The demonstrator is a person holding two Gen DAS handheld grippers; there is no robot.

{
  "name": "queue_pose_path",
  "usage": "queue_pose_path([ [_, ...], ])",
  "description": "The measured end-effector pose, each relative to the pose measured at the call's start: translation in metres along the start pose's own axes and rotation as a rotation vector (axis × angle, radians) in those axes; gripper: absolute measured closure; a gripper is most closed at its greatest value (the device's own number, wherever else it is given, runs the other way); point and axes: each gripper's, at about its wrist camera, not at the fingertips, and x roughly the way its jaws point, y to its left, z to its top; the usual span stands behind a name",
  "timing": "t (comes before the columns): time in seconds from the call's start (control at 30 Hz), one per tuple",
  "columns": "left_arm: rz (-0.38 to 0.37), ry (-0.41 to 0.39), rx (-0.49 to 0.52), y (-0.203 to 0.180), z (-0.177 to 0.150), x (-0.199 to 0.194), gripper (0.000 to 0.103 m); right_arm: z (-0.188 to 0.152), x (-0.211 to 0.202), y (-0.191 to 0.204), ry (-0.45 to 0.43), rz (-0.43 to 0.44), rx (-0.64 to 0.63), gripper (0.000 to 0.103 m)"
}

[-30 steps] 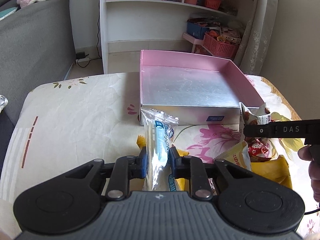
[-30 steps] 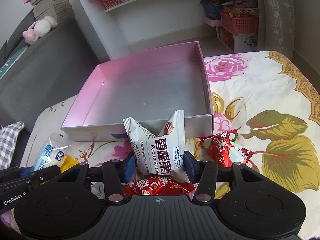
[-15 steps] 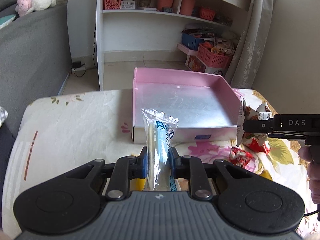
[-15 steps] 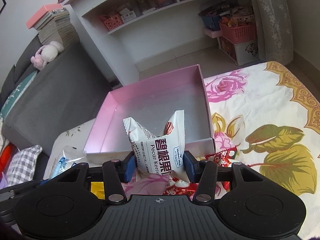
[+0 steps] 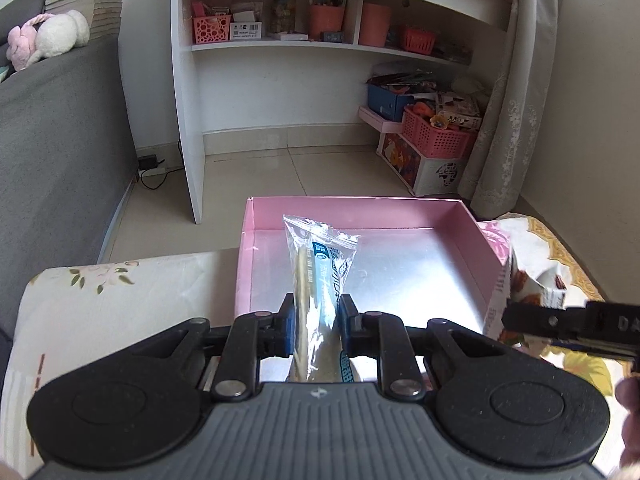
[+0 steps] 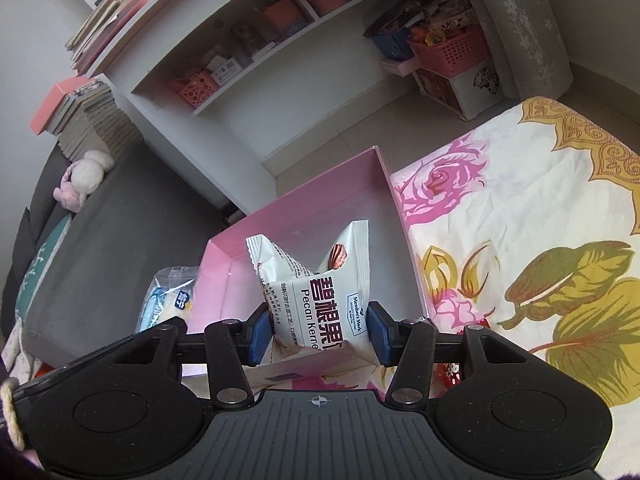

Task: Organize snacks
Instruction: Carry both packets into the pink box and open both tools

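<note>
Nearest to us, the left gripper (image 5: 316, 322) is clenched on a clear biscuit-stick packet (image 5: 320, 276) that stands upright between its blue pads, and the right gripper (image 6: 318, 330) is clenched on a white pecan kernel packet (image 6: 316, 292), pinched low so that its crimped top flares above the pads. We judge the first risk to lie in these holds: both wrappers are slick film gripped at the lower body, so a quick tilt could let a packet slide out or fold over before it is above the box. Just ahead of and below both sets of tongs lies the pink box (image 5: 360, 206), its silver floor bare; the left packet hangs over its near left part, while the right packet sits over its near wall, seen from the right wrist. A release too soon on the right could therefore drop the pecans on the rim or outside it, onto the floral tablecloth (image 6: 520, 240). The two grippers are also close side by side, the right one showing at the left camera's right edge, so they could knock together over the box. Beyond the box stands a white shelf unit (image 5: 280, 80).
</note>
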Motion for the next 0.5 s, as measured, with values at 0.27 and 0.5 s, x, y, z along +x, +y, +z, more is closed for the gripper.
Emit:
queue_pose_path([
  [0.27,0.059,0.028,0.004,-0.001,-0.005,0.027,0.084,0.003,0.006,-0.006,-0.008,0.001,0.013,0.049],
  [0.5,0.051,0.007,0.012,0.000,-0.003,0.022,0.062,0.004,0.005,-0.009,-0.013,-0.016,0.022,0.026],
])
